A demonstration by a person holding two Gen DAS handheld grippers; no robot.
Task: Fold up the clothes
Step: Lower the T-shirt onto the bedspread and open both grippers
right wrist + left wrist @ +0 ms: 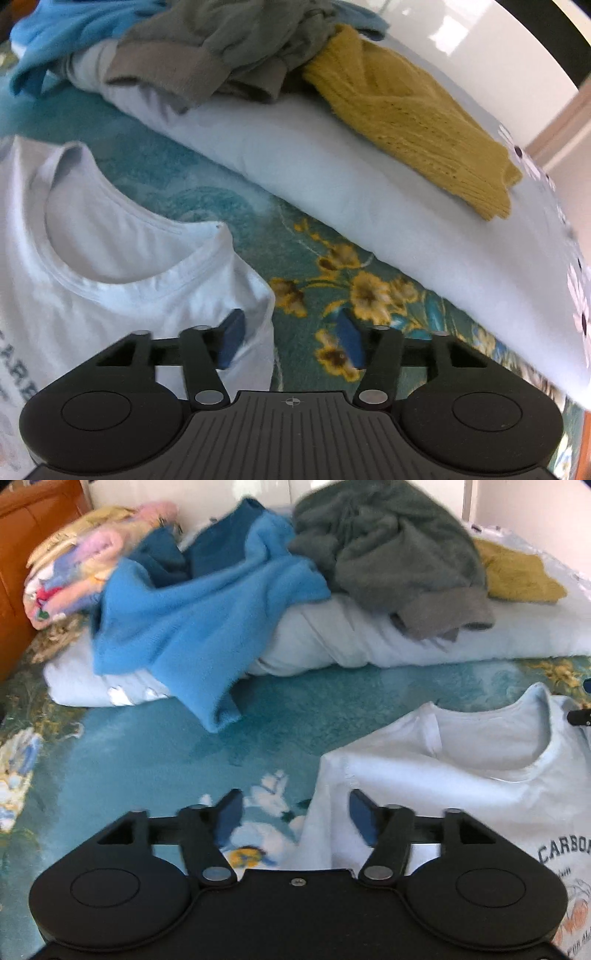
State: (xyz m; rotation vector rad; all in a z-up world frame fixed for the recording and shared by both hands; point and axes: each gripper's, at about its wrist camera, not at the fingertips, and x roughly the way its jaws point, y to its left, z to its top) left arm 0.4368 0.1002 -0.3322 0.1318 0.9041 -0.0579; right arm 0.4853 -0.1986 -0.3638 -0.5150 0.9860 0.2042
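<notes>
A white T-shirt [436, 775] with printed lettering lies flat on the teal floral bedspread [155, 760], neck opening facing away. My left gripper [295, 812] is open, straddling the shirt's left shoulder edge, holding nothing. In the right wrist view the same T-shirt [110, 266] lies at the left. My right gripper [291, 336] is open over its right shoulder edge, one finger above the cloth, the other above the bedspread [332, 280].
A rolled white duvet [369, 638] lies across the back. A blue garment [192, 627], a grey-green sweater [388, 542] and a yellow knit [406, 114] are piled on it. A folded patterned blanket [74, 572] sits by an orange headboard [22, 535].
</notes>
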